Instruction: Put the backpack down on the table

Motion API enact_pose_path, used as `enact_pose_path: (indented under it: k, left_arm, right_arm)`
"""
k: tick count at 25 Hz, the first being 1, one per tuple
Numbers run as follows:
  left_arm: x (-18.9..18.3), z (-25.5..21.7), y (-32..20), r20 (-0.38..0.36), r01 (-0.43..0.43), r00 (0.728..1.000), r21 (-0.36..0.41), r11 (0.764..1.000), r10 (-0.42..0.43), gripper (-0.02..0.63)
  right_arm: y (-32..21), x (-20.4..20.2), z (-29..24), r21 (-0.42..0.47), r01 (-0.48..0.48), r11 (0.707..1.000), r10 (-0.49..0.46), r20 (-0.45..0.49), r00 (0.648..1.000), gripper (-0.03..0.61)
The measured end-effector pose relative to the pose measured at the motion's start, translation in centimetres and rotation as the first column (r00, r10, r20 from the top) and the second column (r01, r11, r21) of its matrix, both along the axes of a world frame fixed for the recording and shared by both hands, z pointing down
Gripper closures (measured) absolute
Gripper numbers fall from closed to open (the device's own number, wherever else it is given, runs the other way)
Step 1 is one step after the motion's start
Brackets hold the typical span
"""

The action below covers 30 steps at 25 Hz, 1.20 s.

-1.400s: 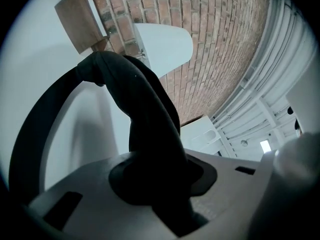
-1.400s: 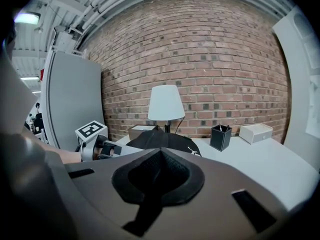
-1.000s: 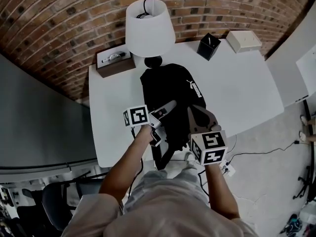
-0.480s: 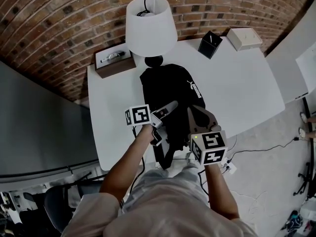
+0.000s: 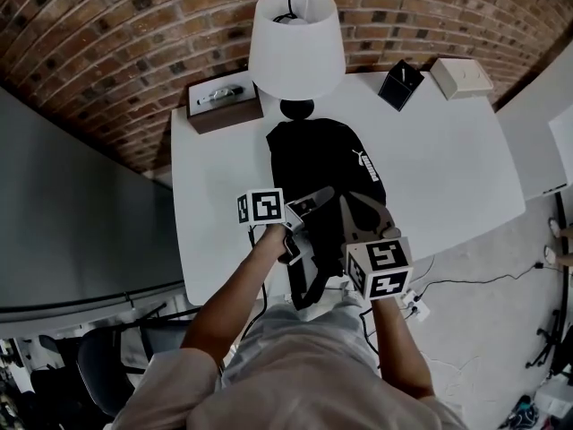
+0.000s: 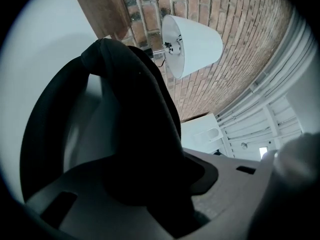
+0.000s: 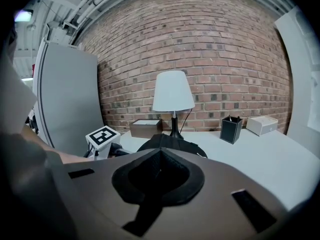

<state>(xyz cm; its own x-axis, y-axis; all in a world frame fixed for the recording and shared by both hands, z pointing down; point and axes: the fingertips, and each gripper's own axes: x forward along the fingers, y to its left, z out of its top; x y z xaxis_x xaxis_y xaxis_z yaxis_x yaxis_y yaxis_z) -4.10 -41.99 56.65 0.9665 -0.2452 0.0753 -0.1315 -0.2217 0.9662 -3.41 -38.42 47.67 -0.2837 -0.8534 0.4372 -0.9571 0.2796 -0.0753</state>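
Note:
The black backpack (image 5: 322,159) lies on the white table (image 5: 448,168), its straps hanging over the near edge. My left gripper (image 5: 313,200) reaches in from the left at its lower end. In the left gripper view a thick black strap (image 6: 135,109) loops down and fills the gap between the jaws, which have just been opening. My right gripper (image 5: 363,211) sits over the backpack's lower right corner. In the right gripper view its jaws stand together around a black-lined notch (image 7: 157,176), with the backpack (image 7: 170,143) just beyond. Whether fabric is pinched there is hidden.
A white lamp (image 5: 295,47) stands behind the backpack, with a wooden box (image 5: 224,106) to its left. A black pen holder (image 5: 400,83) and a white box (image 5: 461,77) sit at the back right. Cables and a power strip (image 5: 412,307) lie on the floor.
Both grippers have sunk slightly with the backpack's lower end. The head view has shifted, so the table and lamp sit further right in the picture.

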Motion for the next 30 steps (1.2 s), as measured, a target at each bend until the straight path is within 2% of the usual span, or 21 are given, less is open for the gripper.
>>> enact_pose_path:
  k: [13, 30]
  left_arm:
    - [-1.9, 1.3, -0.1, -0.032, 0.004, 0.999, -0.060, 0.998, -0.006, 0.469]
    - [-6.8, 2.5, 0.1, 0.012, 0.069, 0.998, -0.069, 0.995, -0.069, 0.454]
  right_arm:
    - [-0.1, -1.7, 1.1, -0.022, 0.020, 1.000, -0.021, -0.006, 1.000, 0.578]
    - [0.2, -4.2, 1.7, -0.026, 0.054, 0.998, -0.054, 0.000, 0.999, 0.578]
